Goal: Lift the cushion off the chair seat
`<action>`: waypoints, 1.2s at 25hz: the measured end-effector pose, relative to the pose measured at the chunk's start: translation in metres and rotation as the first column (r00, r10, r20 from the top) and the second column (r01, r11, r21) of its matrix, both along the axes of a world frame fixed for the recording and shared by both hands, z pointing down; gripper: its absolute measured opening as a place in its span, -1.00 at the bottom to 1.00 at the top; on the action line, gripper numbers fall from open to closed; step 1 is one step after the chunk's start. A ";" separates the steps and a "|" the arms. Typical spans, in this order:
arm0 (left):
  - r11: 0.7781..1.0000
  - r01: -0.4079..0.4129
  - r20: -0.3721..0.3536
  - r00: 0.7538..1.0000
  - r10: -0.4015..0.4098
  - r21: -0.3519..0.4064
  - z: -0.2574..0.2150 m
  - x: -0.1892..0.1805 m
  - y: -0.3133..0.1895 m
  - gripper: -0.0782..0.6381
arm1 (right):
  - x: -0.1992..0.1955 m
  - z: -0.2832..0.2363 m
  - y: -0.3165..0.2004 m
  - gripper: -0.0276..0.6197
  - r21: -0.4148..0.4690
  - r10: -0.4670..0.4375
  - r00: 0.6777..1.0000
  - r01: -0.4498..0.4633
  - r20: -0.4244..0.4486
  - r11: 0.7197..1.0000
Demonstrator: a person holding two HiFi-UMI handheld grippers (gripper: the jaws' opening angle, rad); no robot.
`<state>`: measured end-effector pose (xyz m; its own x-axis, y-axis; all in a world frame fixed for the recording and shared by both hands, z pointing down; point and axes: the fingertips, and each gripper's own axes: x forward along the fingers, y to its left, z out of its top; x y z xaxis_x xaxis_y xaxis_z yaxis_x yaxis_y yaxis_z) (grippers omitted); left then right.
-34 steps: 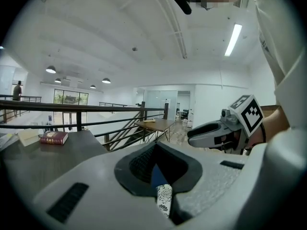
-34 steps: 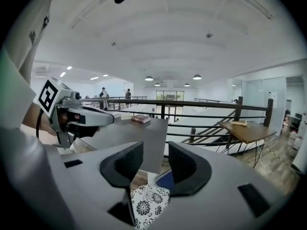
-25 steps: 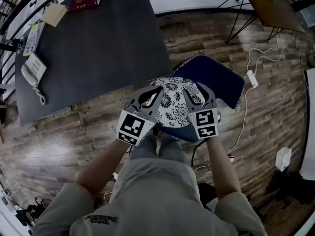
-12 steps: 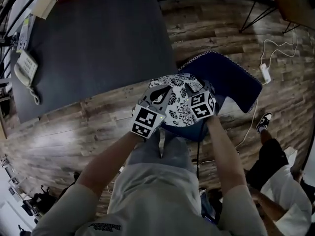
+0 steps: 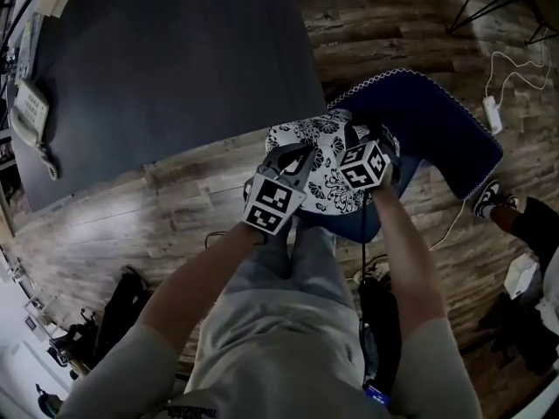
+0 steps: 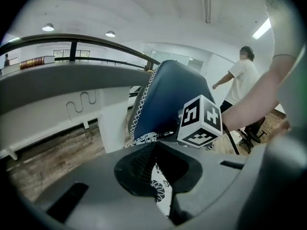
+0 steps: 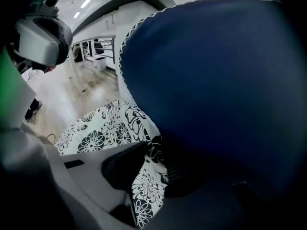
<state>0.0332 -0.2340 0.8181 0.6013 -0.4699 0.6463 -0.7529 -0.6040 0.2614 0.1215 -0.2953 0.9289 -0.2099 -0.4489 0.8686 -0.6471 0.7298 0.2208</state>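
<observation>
A black-and-white floral cushion (image 5: 327, 160) lies on the seat of a blue chair whose backrest (image 5: 419, 120) rises behind it. My left gripper (image 5: 293, 160) reaches down over the cushion's left side. In the left gripper view a strip of the floral fabric (image 6: 158, 186) shows in the narrow gap between the jaws of that gripper (image 6: 156, 162). My right gripper (image 5: 349, 138) sits at the cushion's right side, close to the backrest (image 7: 216, 80). Its jaws are closing, with the cushion (image 7: 105, 128) between the pads of the right gripper (image 7: 148, 171).
A large dark table (image 5: 157, 59) with a telephone (image 5: 31, 112) stands left of the chair. A white power strip (image 5: 489, 107) and its cable lie on the wooden floor to the right. Another person's shoe (image 5: 489, 199) is near them. That person (image 6: 242, 80) stands beyond the chair.
Both grippers have come down from above the chair onto the cushion's two sides. The cushion still lies on the seat.
</observation>
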 end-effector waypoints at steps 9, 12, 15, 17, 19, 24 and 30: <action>0.997 0.065 0.024 0.997 -0.067 0.050 -0.002 -0.022 0.004 -0.77 | 0.007 -0.016 0.007 -0.87 0.034 0.095 0.993 -0.097 0.069 0.995; 0.992 0.096 0.011 0.995 -0.097 0.083 -0.020 -0.029 0.002 -0.77 | 0.012 -0.045 0.012 -0.88 0.044 0.123 0.986 -0.129 0.116 0.991; 0.987 0.125 -0.015 0.992 -0.124 0.103 -0.044 -0.037 0.002 -0.77 | 0.017 -0.082 0.018 -0.88 0.081 0.146 0.977 -0.160 0.155 0.984; 0.984 0.125 -0.028 0.992 -0.123 0.129 -0.063 -0.040 0.005 -0.77 | 0.020 -0.112 0.025 -0.88 0.117 0.157 0.972 -0.179 0.177 0.977; 0.981 0.108 -0.034 0.994 -0.104 0.162 -0.085 -0.042 0.012 -0.77 | 0.025 -0.144 0.035 -0.88 0.151 0.165 0.967 -0.196 0.196 0.969; 0.963 0.055 -0.066 0.997 -0.039 0.264 -0.159 -0.051 0.009 -0.77 | 0.038 -0.254 0.039 -0.88 0.277 0.205 0.937 -0.285 0.285 0.918; 0.919 0.095 -0.170 0.985 -0.031 0.384 -0.281 -0.059 0.003 -0.77 | 0.046 -0.404 0.050 -0.88 0.414 0.197 0.898 -0.365 0.394 0.834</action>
<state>-0.0256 -0.2311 0.5376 0.6408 -0.7050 0.3039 -0.7614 -0.6343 0.1337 0.1672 -0.2456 0.5253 -0.2393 -0.8632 0.4445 -0.9016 0.3674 0.2282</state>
